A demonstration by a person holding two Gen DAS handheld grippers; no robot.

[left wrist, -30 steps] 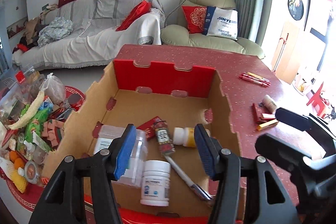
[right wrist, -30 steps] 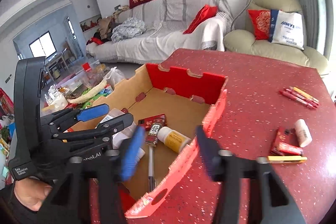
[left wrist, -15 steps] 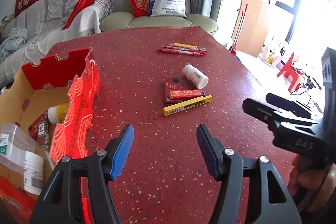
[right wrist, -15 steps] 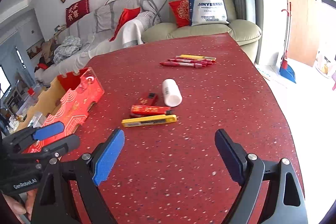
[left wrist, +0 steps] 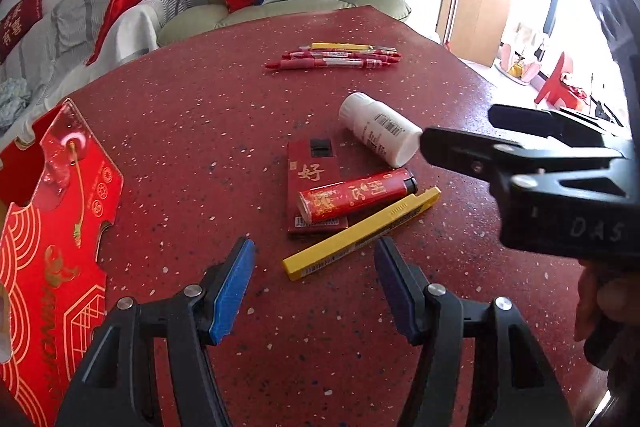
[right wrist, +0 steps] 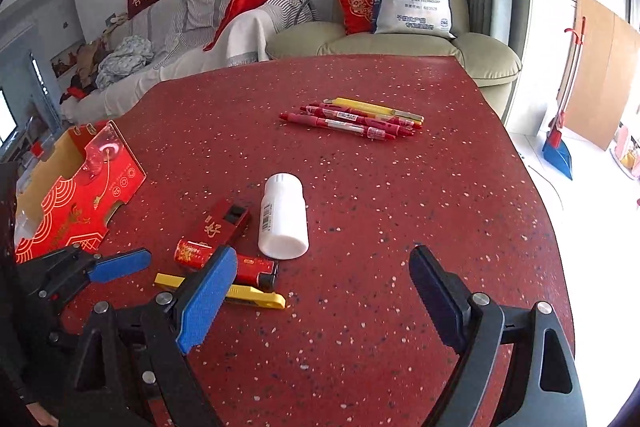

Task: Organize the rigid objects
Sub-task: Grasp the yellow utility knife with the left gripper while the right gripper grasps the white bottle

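On the red speckled table lie a yellow utility knife (left wrist: 360, 233) (right wrist: 240, 293), a red lighter (left wrist: 356, 195) (right wrist: 224, 259) on a flat red box (left wrist: 314, 173) (right wrist: 222, 223), and a white bottle (left wrist: 380, 135) (right wrist: 283, 217) on its side. My left gripper (left wrist: 314, 277) is open and empty, just short of the yellow knife; it also shows in the right wrist view (right wrist: 120, 265). My right gripper (right wrist: 320, 291) is wide open and empty, near the white bottle's base; it shows at the right of the left wrist view (left wrist: 520, 131).
A red cardboard box (left wrist: 60, 227) (right wrist: 80, 195) stands at the table's left edge. Several red pens and a yellow one (left wrist: 336, 57) (right wrist: 356, 117) lie farther back. Beyond the table are an armchair (right wrist: 400, 39) and a sofa (right wrist: 200, 27).
Both grippers have swung right, away from the cardboard box, and moved closer to the lighter, knife and bottle. Both stay open and empty.
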